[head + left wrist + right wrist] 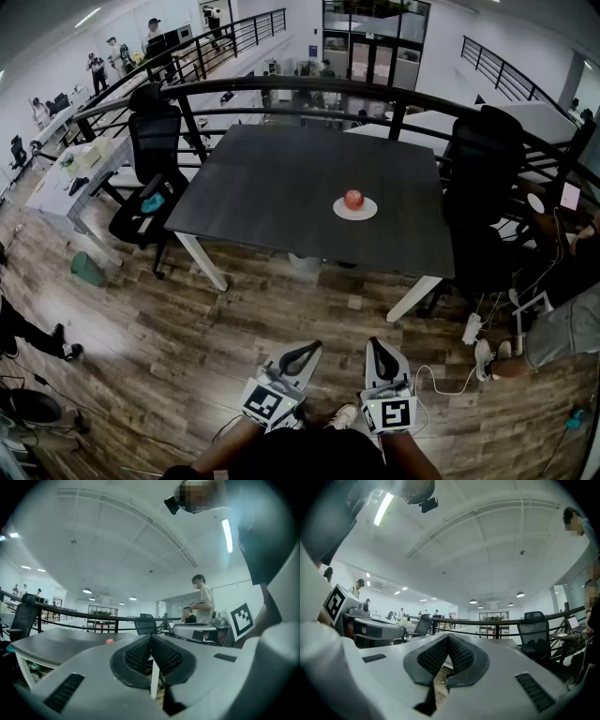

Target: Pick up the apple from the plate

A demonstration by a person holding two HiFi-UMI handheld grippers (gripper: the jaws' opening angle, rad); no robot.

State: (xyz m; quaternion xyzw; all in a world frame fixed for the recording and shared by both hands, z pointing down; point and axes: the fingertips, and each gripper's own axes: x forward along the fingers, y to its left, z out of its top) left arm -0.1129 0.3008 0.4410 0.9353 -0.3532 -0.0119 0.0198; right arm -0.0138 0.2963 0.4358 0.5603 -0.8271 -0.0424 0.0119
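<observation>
A red apple [353, 199] rests on a small white plate [367, 214] towards the right side of a dark table [272, 187], well ahead of me. Both grippers hang low over the wooden floor, close to my body and far short of the table. My left gripper [313, 346] and my right gripper [373, 343] are side by side, each shut with nothing between the jaws. The left gripper view looks level over its shut jaws [151, 637]; the apple [109, 641] is a small red dot on the tabletop. In the right gripper view the jaws [448, 637] are shut too.
Black office chairs stand at the table's left [150, 159] and right [483, 169], with a curved black railing [281, 89] behind. A person sits at the right [567, 328]. A power strip [472, 328] and cables lie on the floor near the white table leg [412, 300].
</observation>
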